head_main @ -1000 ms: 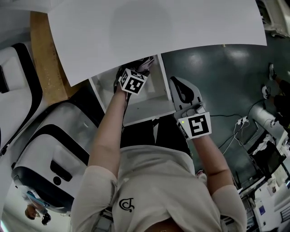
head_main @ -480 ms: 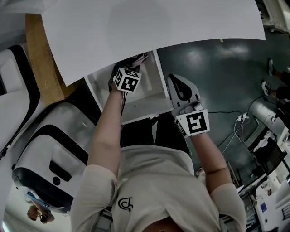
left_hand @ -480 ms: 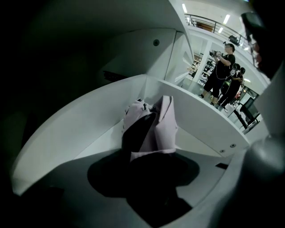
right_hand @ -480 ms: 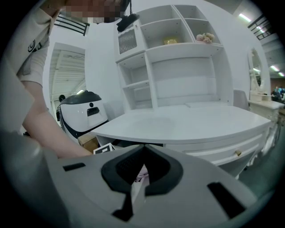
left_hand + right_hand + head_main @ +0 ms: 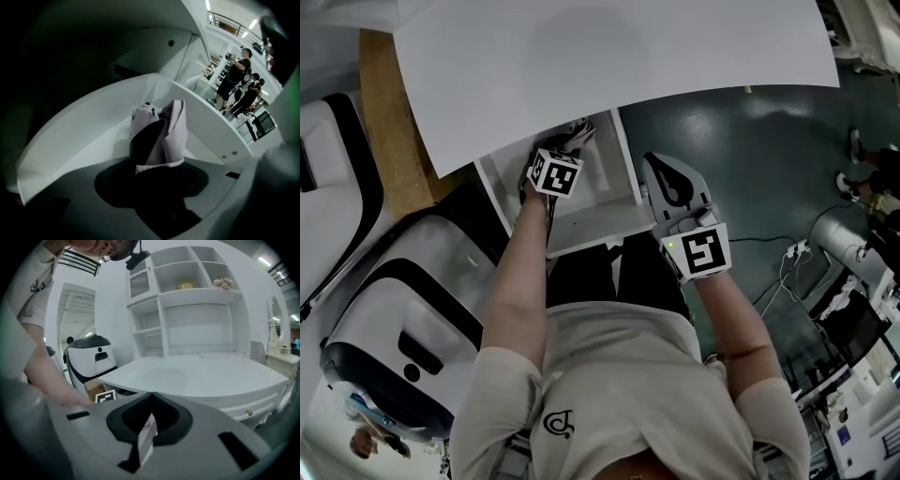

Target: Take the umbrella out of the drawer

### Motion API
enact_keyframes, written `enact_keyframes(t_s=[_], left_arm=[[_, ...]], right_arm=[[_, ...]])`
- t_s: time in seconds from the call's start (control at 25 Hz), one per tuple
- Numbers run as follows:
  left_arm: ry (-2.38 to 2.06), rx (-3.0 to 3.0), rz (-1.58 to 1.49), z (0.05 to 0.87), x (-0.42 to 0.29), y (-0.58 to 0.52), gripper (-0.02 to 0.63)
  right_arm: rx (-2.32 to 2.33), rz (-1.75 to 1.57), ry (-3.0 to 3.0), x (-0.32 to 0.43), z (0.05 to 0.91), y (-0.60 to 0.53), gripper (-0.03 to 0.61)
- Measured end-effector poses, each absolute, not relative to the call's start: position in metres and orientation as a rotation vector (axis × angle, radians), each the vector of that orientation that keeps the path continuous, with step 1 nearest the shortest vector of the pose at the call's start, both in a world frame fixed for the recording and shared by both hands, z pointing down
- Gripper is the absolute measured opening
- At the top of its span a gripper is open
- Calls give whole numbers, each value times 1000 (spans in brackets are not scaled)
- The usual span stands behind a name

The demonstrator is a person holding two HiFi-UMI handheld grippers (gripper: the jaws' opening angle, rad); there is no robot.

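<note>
The drawer (image 5: 630, 178) is recorded standing open under the near edge of the desk top (image 5: 609, 75). The umbrella (image 5: 159, 136) is lodged inside the drawer, toward its rear. A shelf unit (image 5: 187, 301) is mounted behind the desk top. A board (image 5: 394, 131) is noted at the desk's left edge, with a machine (image 5: 403, 309) stationed nearer than it. Cables (image 5: 778, 272) are laid on the floor (image 5: 741, 159) to the drawer's right.

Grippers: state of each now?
Left gripper: jaws just closed further, gripping the umbrella.
Right gripper: shut, tips together; whether it pinches anything cannot be told.
</note>
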State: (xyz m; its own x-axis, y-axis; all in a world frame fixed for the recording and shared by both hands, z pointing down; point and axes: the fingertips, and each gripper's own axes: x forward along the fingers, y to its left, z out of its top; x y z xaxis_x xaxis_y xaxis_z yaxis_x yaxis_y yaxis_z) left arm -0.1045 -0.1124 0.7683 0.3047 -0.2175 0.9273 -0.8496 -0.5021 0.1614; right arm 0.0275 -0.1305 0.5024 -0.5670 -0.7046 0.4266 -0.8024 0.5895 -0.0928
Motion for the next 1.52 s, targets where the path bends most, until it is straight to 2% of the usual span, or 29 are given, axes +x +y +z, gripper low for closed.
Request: enact_keyframes(t_s=[0.72,1.52], left_arm=[[-1014,2033,1102,658,-104,-83,221],[-1459,2327,750,441,-137,-88,222]], right_arm=[[1130,357,-2559,13,453,-123,6],[1058,200,-2710,-27,374,-103,6]])
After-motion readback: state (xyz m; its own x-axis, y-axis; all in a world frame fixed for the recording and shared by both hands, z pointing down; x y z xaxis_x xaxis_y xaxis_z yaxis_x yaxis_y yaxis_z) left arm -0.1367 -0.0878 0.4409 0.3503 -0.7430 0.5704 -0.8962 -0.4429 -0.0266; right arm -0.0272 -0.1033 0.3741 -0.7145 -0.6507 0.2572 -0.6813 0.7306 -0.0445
